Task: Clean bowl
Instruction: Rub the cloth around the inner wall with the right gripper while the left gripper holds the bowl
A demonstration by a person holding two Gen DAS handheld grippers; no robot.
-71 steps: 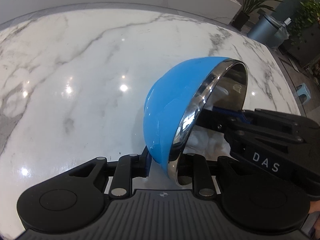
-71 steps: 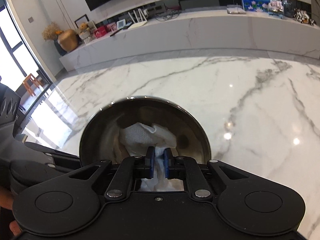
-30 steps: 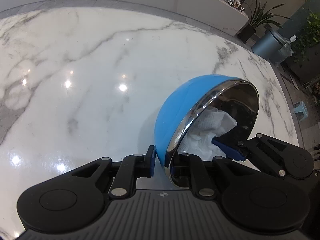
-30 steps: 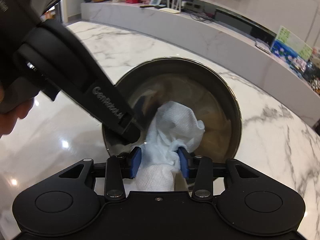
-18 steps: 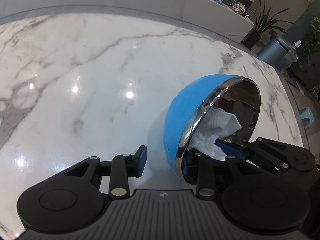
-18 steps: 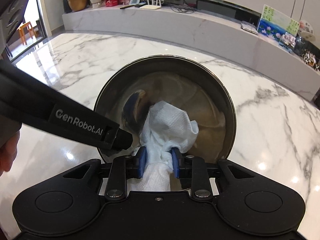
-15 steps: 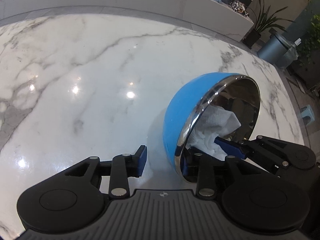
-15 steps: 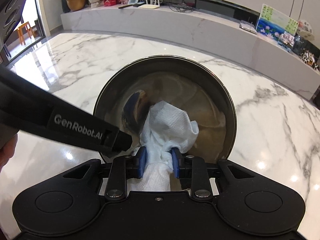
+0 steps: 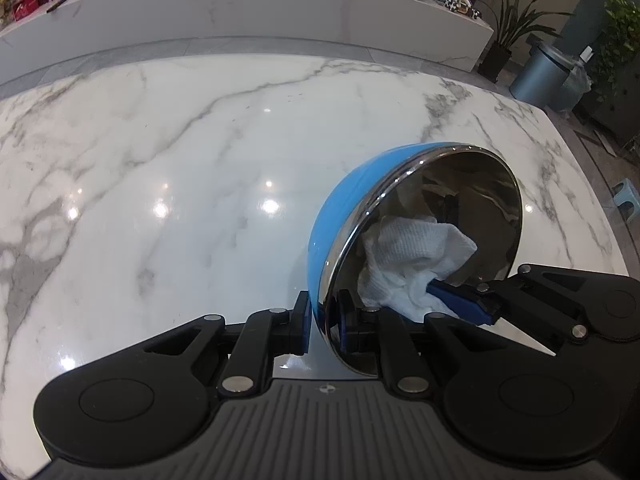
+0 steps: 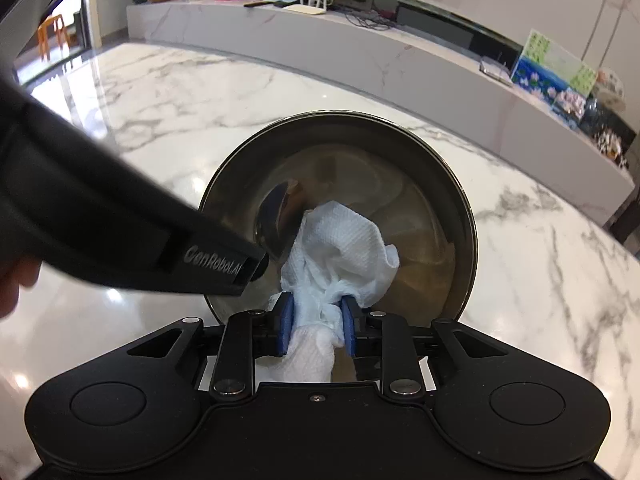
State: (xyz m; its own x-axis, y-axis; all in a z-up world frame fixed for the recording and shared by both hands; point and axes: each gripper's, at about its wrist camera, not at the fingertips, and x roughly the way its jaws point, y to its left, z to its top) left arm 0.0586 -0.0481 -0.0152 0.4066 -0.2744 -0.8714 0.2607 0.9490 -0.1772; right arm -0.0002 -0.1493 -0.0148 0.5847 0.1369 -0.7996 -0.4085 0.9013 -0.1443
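**Bowl held on its side while a paper towel presses inside it**

The bowl, blue outside and shiny metal inside, stands tipped on its edge on the white marble table, toward the near right part of the surface in the left wrist view. Its mouth faces right in that view and faces straight toward the camera in the right wrist view.

The left gripper pinches the bowl's near rim: one blue pad sits against the blue outer wall, the other against the mirrored inner wall, with the chrome lip between them. In the right wrist view its black body crosses in from the left and ends at the bowl's left rim.

The right gripper has its fingers pressed onto a crumpled white paper towel, one blue pad on each side of the bunched part. The loose end of the towel fans out ahead of the fingers and lies against the lower inner wall of the bowl. In the left wrist view the same towel shows inside the bowl's mouth, with the right gripper reaching in from the right.

Behind the table runs a long white counter with small items on it. A grey bin and a potted plant stand far right.
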